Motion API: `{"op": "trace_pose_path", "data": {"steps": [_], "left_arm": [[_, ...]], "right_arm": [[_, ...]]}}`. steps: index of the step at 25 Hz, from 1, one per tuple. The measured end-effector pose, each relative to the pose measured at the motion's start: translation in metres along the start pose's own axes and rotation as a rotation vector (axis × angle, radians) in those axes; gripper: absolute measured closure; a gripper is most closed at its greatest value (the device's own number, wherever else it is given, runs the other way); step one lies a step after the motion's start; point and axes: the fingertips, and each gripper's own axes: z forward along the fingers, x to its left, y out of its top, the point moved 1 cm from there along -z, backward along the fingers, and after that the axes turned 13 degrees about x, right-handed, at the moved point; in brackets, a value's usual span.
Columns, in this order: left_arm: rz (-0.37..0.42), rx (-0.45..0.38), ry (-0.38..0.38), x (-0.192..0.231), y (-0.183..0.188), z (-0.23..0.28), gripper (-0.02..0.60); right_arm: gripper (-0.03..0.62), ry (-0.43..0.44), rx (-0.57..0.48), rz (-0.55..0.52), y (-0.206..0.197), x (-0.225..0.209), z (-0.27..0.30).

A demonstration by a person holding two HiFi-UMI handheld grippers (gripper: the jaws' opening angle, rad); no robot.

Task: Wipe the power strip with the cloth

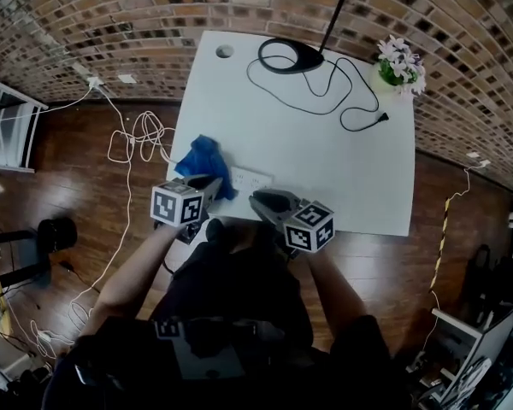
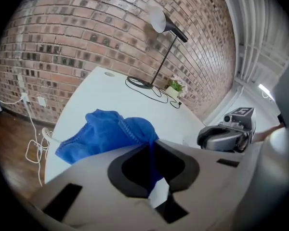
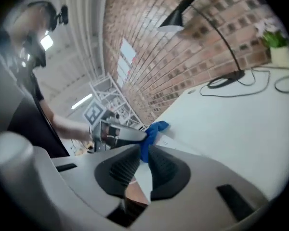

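- My left gripper [image 2: 151, 144] is clenched on a fold of the blue cloth [image 2: 106, 131]. The rest of the cloth bunches out ahead of its tips and to their left, over the white table [image 2: 111, 88].
- My right gripper [image 3: 143, 150] is closed tight and grips nothing. Only a thin slit shows between its ribbed pads.
- The white power strip [image 1: 250, 179] lies flat on the table just ahead of both grippers, between their tips. Its end nearest the left gripper meets the edge of the cloth.
- In the right gripper view, the left gripper sits just beyond the closed tips and a little to their left, with the cloth hanging at its nose.
- In the left gripper view, the right gripper sits close by on the right, apart from the cloth.
- Well ahead of both tools, at the table's far edge, a black desk lamp [image 1: 289, 55] stands with its cable [image 1: 342, 92] looped across the top.
- Potted flowers [image 1: 400, 62] sit to the right of the lamp, against the brick wall [image 1: 111, 24].
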Motion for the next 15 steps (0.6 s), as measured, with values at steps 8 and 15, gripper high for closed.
{"op": "trace_pose_path", "data": {"steps": [8, 15], "left_arm": [[0.016, 0.015, 0.003, -0.001, -0.001, 0.003, 0.54], [0.017, -0.01, -0.013, -0.006, 0.002, -0.003, 0.54]], "right_arm": [[0.608, -0.05, -0.046, 0.135, -0.005, -0.022, -0.011], [0.608, -0.072, -0.038, 0.13, -0.003, -0.02, -0.006]]}}
